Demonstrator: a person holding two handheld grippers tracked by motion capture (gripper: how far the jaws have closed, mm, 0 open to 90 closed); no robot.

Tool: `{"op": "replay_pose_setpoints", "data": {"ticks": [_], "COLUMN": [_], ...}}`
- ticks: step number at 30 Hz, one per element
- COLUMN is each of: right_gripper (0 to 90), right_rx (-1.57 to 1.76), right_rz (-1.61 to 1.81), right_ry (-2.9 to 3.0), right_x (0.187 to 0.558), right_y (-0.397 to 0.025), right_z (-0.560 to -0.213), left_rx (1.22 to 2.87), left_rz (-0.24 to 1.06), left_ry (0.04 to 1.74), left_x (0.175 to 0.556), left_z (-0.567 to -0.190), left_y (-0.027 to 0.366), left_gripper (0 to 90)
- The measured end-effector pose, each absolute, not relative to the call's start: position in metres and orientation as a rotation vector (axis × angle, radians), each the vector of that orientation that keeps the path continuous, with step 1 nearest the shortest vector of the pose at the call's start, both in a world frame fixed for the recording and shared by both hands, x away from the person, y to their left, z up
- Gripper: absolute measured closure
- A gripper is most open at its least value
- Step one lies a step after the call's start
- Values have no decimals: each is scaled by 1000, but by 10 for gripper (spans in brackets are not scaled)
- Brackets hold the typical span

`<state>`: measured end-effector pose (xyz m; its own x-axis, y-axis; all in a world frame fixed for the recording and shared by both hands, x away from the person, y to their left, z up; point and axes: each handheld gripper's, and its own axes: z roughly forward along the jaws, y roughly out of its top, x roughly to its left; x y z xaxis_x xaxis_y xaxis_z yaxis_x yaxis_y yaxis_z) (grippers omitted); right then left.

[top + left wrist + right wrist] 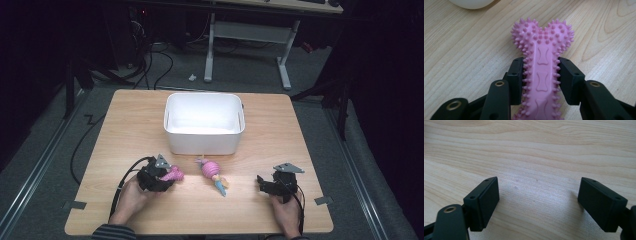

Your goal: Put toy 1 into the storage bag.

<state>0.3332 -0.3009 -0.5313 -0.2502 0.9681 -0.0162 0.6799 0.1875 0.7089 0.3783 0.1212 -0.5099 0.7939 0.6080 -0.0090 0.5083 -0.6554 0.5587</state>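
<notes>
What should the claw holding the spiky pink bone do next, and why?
Probably lift it straight up a little. The left claw is already shut on the pink bone, with both pads pressing its shaft, and the bone appears low over the wooden table. The white bin stands open just ahead, so raising the toy first would likely let it clear the bin's wall.

The bone is soft-looking pink rubber, studded with nubs, its middle strip smooth. Beneath it the table is pale wood, matt and grained. The left gripper is matt black plastic.
</notes>
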Motion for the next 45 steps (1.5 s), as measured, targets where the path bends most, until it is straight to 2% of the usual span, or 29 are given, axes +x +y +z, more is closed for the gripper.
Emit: {"op": "replay_pose_setpoints", "data": {"ticks": [20,25,45], "right_gripper": [174,174,173], "right_rx": [1537,1537,1531], "right_rz": [819,819,822], "right_ry": [2008,2008,2013], "right_x": [333,333,334], "right_y": [-300,-300,-300], "right_z": [-531,-531,-531], "left_rx": [2309,2296,2241], "left_rz": [248,211,261], "left_ry": [869,891,879], "left_x": [372,375,373], "left_z": [-481,-472,-430], "left_y": [139,143,152], "left_gripper": [593,593,592]}}
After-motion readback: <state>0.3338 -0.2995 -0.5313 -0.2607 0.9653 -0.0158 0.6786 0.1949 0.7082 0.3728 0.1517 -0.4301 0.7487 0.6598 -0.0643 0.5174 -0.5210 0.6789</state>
